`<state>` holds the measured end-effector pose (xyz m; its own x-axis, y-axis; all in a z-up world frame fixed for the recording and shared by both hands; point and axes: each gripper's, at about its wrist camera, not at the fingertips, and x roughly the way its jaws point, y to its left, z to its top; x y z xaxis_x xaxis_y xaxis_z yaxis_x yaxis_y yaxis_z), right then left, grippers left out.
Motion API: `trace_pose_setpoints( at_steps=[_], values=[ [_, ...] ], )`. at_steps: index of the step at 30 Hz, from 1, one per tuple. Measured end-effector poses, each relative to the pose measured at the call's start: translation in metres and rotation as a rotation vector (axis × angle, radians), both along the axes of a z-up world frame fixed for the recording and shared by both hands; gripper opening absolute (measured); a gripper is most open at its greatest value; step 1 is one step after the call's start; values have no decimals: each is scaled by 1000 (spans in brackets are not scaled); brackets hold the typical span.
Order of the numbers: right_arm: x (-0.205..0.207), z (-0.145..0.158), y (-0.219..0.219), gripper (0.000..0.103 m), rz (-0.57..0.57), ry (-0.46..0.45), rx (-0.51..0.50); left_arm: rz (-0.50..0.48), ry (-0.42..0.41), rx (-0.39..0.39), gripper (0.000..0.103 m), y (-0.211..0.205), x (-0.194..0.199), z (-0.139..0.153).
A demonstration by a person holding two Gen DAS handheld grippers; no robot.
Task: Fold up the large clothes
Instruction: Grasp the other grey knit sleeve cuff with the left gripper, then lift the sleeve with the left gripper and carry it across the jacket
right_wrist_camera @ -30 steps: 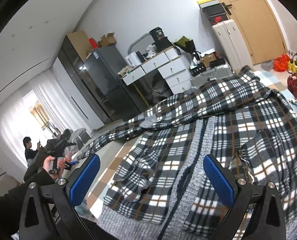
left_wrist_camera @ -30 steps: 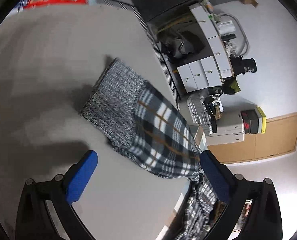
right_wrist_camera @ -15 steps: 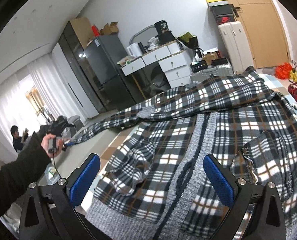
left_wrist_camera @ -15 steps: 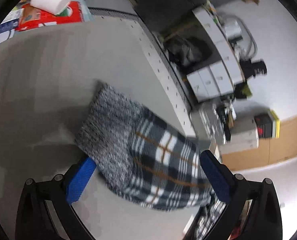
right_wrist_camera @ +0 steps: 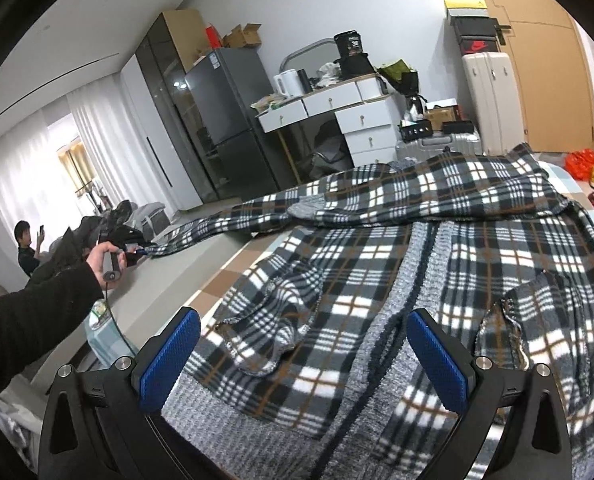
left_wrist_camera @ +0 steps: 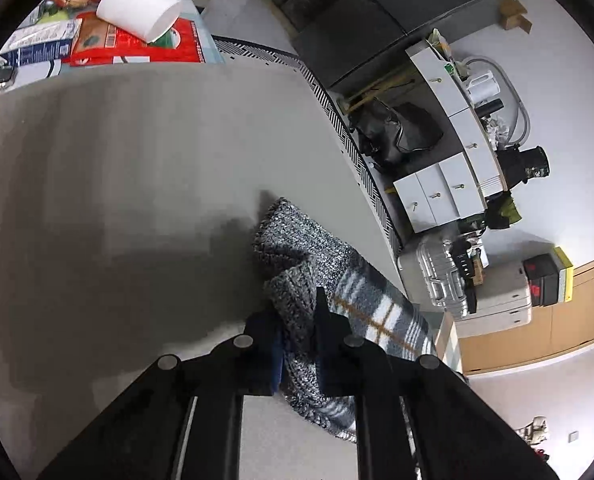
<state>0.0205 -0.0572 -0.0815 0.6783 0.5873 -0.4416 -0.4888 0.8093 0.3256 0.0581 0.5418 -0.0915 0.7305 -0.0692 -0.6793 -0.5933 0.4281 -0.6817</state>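
Your plaid jacket [right_wrist_camera: 417, 272] lay spread across the bed [right_wrist_camera: 233, 272], one sleeve stretched out over the grey table [left_wrist_camera: 137, 180]. Your left gripper [left_wrist_camera: 297, 332] was pinching that sleeve's knit cuff [left_wrist_camera: 293, 248]. Your right gripper [right_wrist_camera: 301, 360] hovered over the hem, fingers spread wide.

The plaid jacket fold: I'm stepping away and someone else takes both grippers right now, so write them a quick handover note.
Left gripper: shut on the grey knit sleeve cuff, at the end of the sleeve stretched out over the grey table.
Right gripper: open, holding nothing, hovering over the jacket's hem.
Plaid jacket: spread front-up, the other sleeve laid across the chest.
Done: cuff gripped.
Left: bring this sleeve in over the body, then fold the body.
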Motion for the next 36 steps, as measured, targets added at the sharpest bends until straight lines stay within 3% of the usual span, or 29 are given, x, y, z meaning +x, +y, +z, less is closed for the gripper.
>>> trace_pose_setpoints(
  at_steps=[3, 7, 12, 18, 28, 32, 36],
  values=[
    [0, 1, -3, 103, -10, 2, 8, -11, 19, 31, 6, -5, 2, 8],
    [2, 3, -9, 103, -23, 6, 38, 9, -23, 70, 6, -11, 7, 32],
    [0, 9, -17, 103, -24, 2, 77, -2, -45, 155, 5, -28, 11, 69],
    [-6, 19, -22, 103, -7, -24, 107, -50, -127, 263, 5, -67, 31, 121],
    [-14, 29, -42, 103, 5, -29, 207, -305, -330, 304, 5, -168, 71, 216],
    [-18, 33, -53, 103, -11, -38, 230, -410, -402, 367, 5, -222, 85, 258],
    [-16, 36, -62, 103, -26, -39, 239, -542, -451, 397, 5, -272, 90, 279]
  ],
)
